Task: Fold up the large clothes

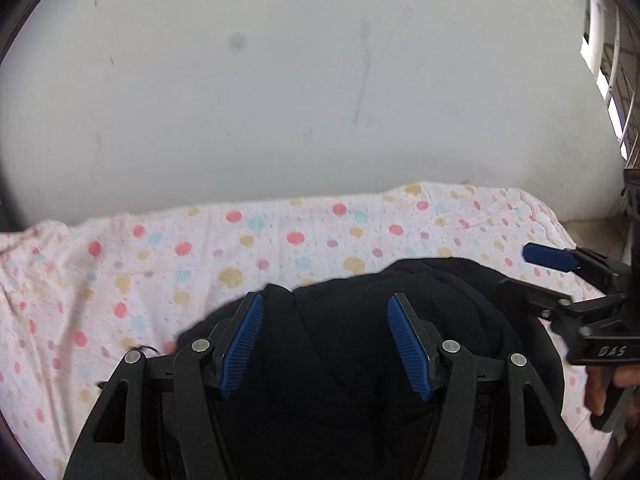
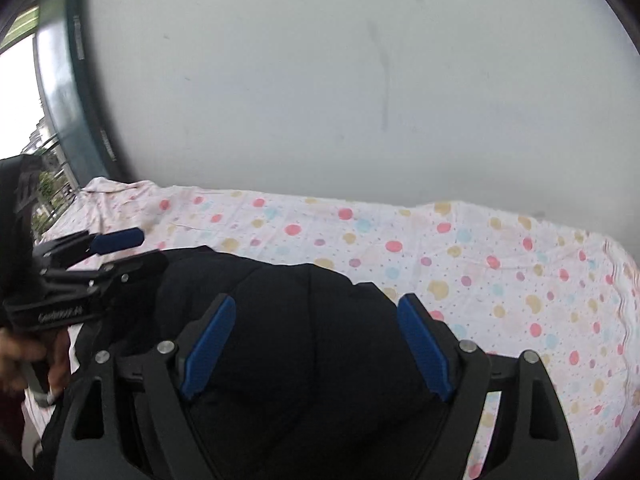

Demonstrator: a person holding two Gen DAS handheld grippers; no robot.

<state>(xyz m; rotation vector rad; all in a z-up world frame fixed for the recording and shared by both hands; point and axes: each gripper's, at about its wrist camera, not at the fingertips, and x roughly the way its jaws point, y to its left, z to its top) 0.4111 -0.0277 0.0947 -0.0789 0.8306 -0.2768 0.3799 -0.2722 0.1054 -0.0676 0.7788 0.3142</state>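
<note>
Black garment (image 1: pixel 400 320), bunched on dotted sheet (image 1: pixel 200 248)

A black garment (image 1: pixel 360 344) is seen bunched up in a rumpled heap, lying right under and between both tools' open fingers, spread forward past the tips a bit.

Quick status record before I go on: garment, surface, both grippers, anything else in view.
garment: black garment, bunched in a heap, not flat
surface: polka-dot bedsheet, wrinkled, against a pale wall
left gripper: open, fingers either side of the garment, nothing pinched
right gripper: open, over the garment's right part
spacing: grippers side by side, apart
other: window at the left end of the bed
</note>
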